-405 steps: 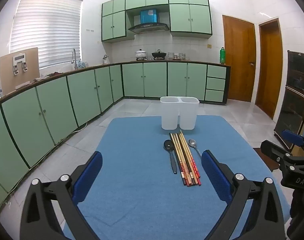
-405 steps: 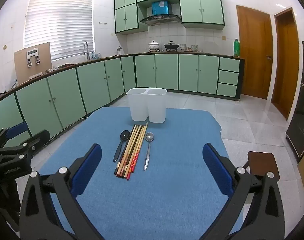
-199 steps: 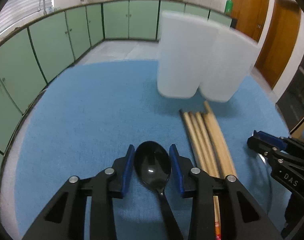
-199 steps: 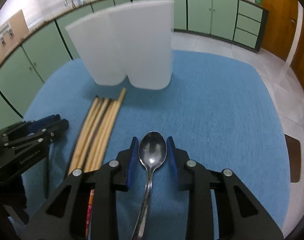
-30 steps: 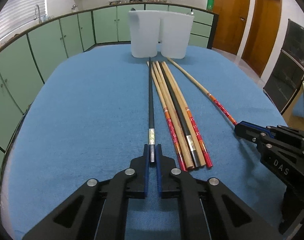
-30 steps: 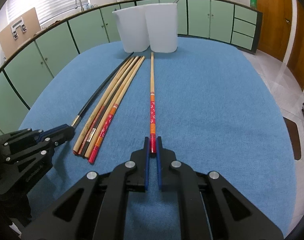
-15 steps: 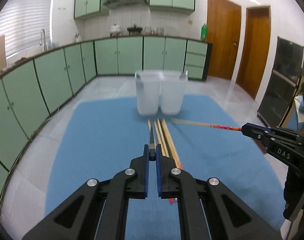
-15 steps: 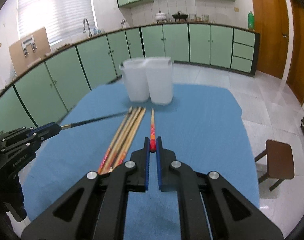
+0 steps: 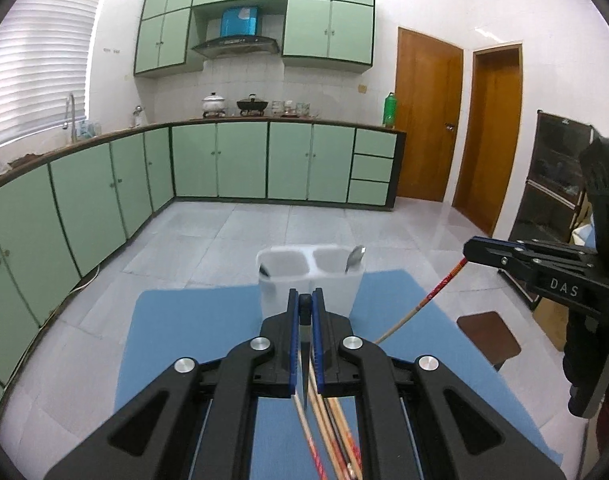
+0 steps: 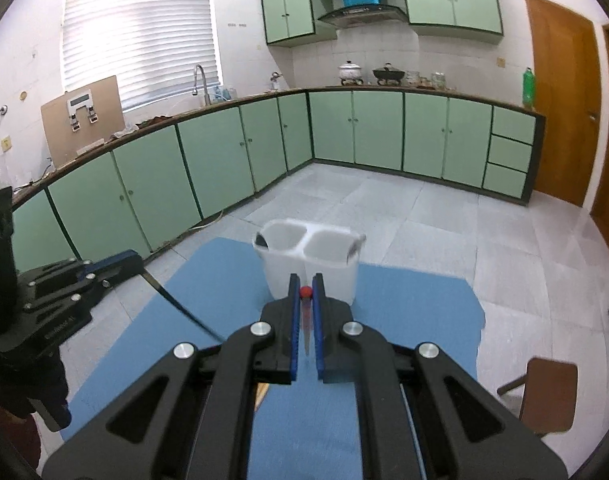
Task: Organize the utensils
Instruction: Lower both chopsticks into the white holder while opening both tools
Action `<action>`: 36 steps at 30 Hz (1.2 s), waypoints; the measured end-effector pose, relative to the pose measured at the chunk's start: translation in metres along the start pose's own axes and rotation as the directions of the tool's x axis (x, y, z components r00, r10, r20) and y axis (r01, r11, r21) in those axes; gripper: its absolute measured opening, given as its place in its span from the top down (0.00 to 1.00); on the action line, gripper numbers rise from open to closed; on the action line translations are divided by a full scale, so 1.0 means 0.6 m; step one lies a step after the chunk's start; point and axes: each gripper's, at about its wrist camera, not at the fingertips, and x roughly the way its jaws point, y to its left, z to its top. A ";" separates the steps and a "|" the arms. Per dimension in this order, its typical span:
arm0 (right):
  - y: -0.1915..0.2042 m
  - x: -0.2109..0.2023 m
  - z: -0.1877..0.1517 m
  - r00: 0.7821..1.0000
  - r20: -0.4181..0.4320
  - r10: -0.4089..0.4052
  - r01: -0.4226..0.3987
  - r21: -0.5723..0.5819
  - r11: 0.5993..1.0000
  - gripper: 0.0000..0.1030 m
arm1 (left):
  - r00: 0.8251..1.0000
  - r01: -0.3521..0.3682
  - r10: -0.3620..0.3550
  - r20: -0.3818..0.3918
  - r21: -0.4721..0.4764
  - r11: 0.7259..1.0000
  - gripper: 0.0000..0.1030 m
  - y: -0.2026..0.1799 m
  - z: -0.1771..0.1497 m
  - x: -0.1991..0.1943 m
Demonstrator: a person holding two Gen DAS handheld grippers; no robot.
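Observation:
My left gripper [image 9: 304, 296] is shut on the end of a black chopstick [image 9: 304, 303], which hangs down beneath it; from the right wrist view it slants down [image 10: 180, 306] from that gripper [image 10: 138, 262]. My right gripper [image 10: 305, 280] is shut on a red-tipped wooden chopstick [image 10: 305, 292], also seen slanting down [image 9: 420, 306] in the left wrist view. Both are raised high above the blue mat [image 9: 184, 340]. Ahead stands the white two-compartment holder [image 9: 340, 292], a black spoon [image 9: 263, 269] in its left cup and a silver spoon [image 9: 354, 258] in its right. Several chopsticks [image 9: 332, 432] lie on the mat below.
A brown stool [image 10: 548, 392] stands on the tiled floor to the right of the mat's edge. Green kitchen cabinets [image 9: 240, 160] line the far walls. A dark glass cabinet [image 9: 552, 184] is at the far right.
Both grippers have risen well above the mat, each lifting its chopstick off the surface. The chopsticks now hang down, and the holder sits lower in both views.

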 end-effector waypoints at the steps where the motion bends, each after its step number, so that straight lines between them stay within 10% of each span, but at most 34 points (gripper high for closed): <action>1: -0.001 0.001 0.013 1.000 0.005 0.006 -0.006 -0.006 1.000 0.95 | 1.000 0.003 -0.003 0.004 0.001 1.000 0.94 0.000 0.007 0.003; 17: -0.042 0.005 0.189 0.992 0.127 -0.004 0.009 -0.041 0.999 0.95 | 0.965 -0.002 -0.014 0.260 0.061 0.998 0.94 -0.015 0.206 0.037; 32: -0.059 0.186 0.130 0.998 -0.049 -0.046 0.046 -0.004 0.999 0.93 | 0.999 -0.020 0.020 0.038 0.007 1.000 0.92 0.025 0.139 0.238; 36: -0.071 0.164 0.109 0.997 -0.021 -0.073 0.073 0.029 0.997 0.70 | 0.999 -0.016 0.016 0.031 -0.006 1.000 0.72 0.036 0.126 0.218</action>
